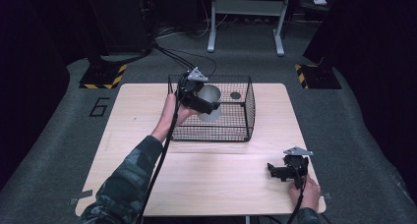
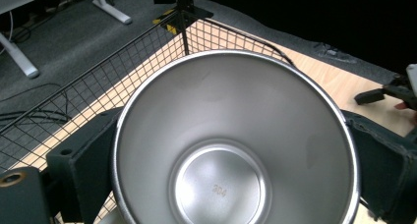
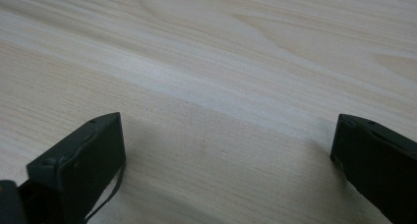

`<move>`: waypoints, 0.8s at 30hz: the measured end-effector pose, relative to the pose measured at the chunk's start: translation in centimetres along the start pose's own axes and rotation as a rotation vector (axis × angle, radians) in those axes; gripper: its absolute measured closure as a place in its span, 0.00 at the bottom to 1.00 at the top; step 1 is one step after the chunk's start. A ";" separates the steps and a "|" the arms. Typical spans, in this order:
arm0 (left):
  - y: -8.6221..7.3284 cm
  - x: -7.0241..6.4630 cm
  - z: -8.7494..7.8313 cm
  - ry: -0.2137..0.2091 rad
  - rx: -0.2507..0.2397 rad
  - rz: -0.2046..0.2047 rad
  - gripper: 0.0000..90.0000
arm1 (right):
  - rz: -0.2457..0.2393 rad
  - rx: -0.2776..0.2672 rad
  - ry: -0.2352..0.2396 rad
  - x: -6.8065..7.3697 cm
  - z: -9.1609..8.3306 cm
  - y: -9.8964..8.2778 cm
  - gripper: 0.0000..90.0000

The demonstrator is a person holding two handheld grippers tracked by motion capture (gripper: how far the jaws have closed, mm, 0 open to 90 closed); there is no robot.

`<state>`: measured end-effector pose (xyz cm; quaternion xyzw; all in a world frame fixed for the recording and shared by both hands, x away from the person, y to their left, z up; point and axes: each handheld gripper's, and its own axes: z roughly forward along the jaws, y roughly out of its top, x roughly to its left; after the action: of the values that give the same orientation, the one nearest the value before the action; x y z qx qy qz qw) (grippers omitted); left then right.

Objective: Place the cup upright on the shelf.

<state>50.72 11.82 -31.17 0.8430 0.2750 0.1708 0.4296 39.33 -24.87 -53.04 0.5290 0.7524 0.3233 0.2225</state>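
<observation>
Left gripper (image 1: 204,102) fingers clamp the steel cup (image 2: 231,145) by its sides, tilted over the wire basket's (image 1: 248,108) near-left part, likely for drop-in. Right gripper (image 1: 285,170) fingers apart, empty, parked near bench's front-right corner.

A lab or test bay, dimly lit. Light wooden table (image 1: 147,135) on grey carpet (image 1: 44,150), with a taped "6" (image 1: 100,106) beside its far left corner. Hazard-striped stand bases (image 1: 104,75) off both far corners; cables (image 1: 172,57) trailing across the floor; white desk frame (image 1: 246,17) behind.
</observation>
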 end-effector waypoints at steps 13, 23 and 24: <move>0.1 1.1 1.8 0.014 0.018 -0.028 0.07 | 0.000 0.000 0.000 0.0 0.0 0.0 0.00; 0.0 2.0 2.6 0.027 0.033 -0.037 0.07 | 0.000 0.000 0.000 0.0 0.0 0.0 0.00; 0.0 2.3 2.9 0.032 0.037 -0.044 0.07 | 0.000 -0.001 -0.002 0.0 0.0 0.0 0.00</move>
<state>54.02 11.43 -32.73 0.8416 0.3034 0.1697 0.4133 39.33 -24.86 -53.05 0.5290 0.7521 0.3233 0.2235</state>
